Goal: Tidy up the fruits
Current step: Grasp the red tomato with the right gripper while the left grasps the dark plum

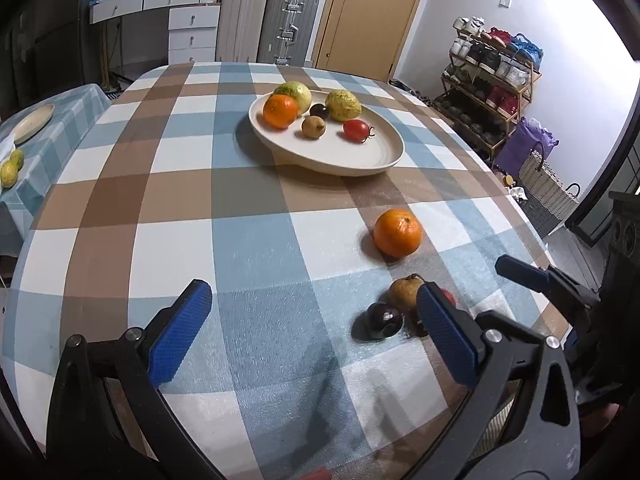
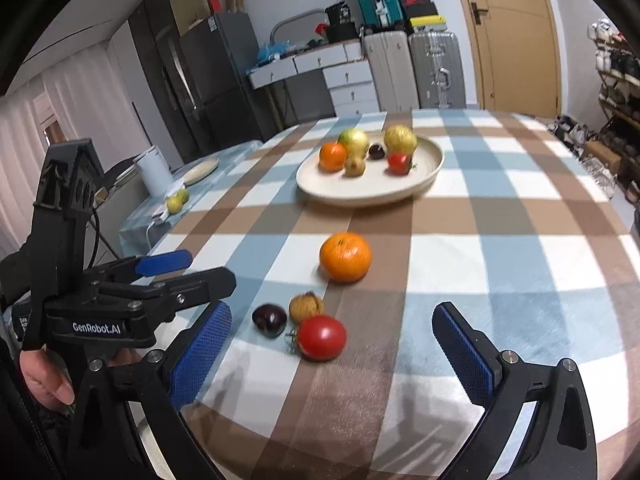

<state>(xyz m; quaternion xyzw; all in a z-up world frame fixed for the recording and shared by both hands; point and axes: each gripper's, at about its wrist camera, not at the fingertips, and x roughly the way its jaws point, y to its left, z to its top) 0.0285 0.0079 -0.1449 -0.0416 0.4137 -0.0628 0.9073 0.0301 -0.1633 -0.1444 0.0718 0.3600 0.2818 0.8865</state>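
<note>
Left wrist view first: I have my left gripper [image 1: 316, 322] hovering low over the checked surface [image 1: 180, 200], jaws spread wide and holding nothing. Between and just beyond its fingers lies bare cloth; the loose fruit sits off to its right side. Moving rightward, the dark plum [image 1: 384, 319] comes first, with the brown fruit [image 1: 406, 292] touching or nearly touching it behind, and a red tomato mostly hidden behind the right finger. Farther back, apart from that cluster, rests the loose orange [image 1: 398, 233]. At the far middle of the surface stands the plate [image 1: 360, 160], already carrying an orange, two yellow-green fruits, a plum, a brown fruit and a tomato.

From the right wrist view, my right gripper [image 2: 332, 352] also has its jaws wide and empty, and the red tomato [image 2: 321, 337] lies nearly centred between them, just ahead of the fingers. The left gripper [image 2: 168, 272] shows at the left edge, near the plum.

I judge the step in hand to be picking up one of the four loose fruits for the plate, and the tomato is best placed for the right side. To do it well I would ease forward until the pads straddle its widest part, keep clear of the brown fruit pressed close behind it, and close gently, since a tomato bruises and rolls. The view is a little blurred, so I would settle before closing.
</note>
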